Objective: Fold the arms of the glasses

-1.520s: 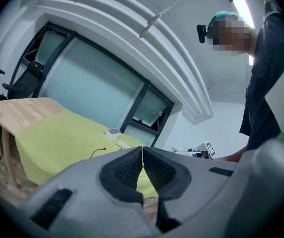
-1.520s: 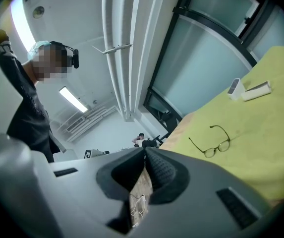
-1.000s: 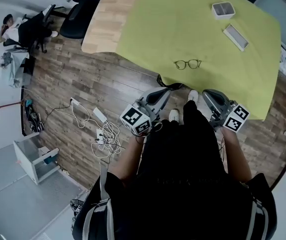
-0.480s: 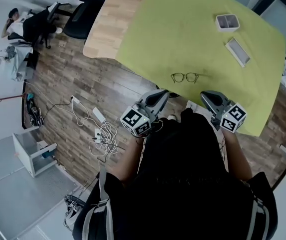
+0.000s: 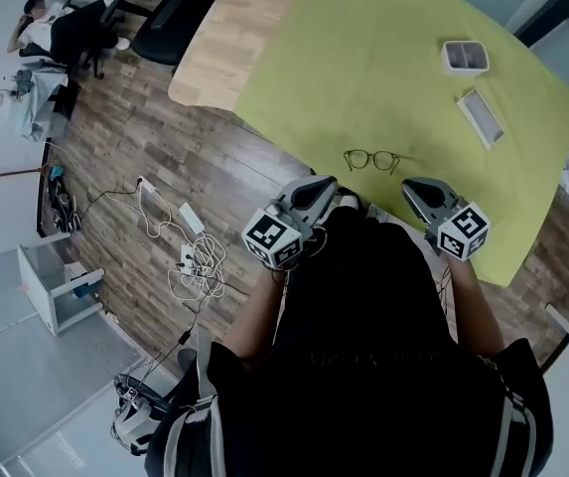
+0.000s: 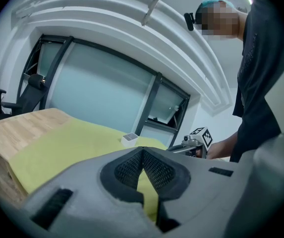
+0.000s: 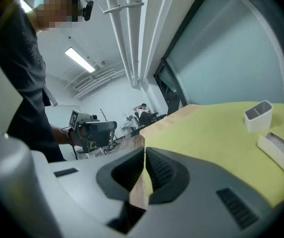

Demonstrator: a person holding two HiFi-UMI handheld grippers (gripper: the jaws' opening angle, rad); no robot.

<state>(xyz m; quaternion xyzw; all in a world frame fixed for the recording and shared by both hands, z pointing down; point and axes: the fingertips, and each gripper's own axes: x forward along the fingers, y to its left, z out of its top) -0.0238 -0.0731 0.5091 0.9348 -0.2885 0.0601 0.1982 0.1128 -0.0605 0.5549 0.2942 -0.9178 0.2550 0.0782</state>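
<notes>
- Your left gripper (image 5: 314,187) has its fingers (image 6: 128,168) pressed together. Nothing is between them.
- Your right gripper (image 5: 415,189) has its fingers (image 7: 157,171) pressed together too. They hold nothing.
- Both pairs of fingers point toward the table (image 5: 219,43), close to its near edge.
- The glasses (image 5: 372,159) lie on the green cloth (image 5: 363,58) that covers most of the table. They are just ahead of your fingers, between the left pair and the right pair. No finger touches them.
- The glasses look very small from the head view, so you cannot tell how their arms sit.
- A little white box (image 5: 465,56) sits far ahead of your right fingers, well apart from the glasses.
- A flat white case (image 5: 480,117) lies near the box, a bit closer to your right fingers.
- Off to the side of your left fingers, wires (image 5: 197,258) lie on the wood floor (image 5: 155,177).
</notes>
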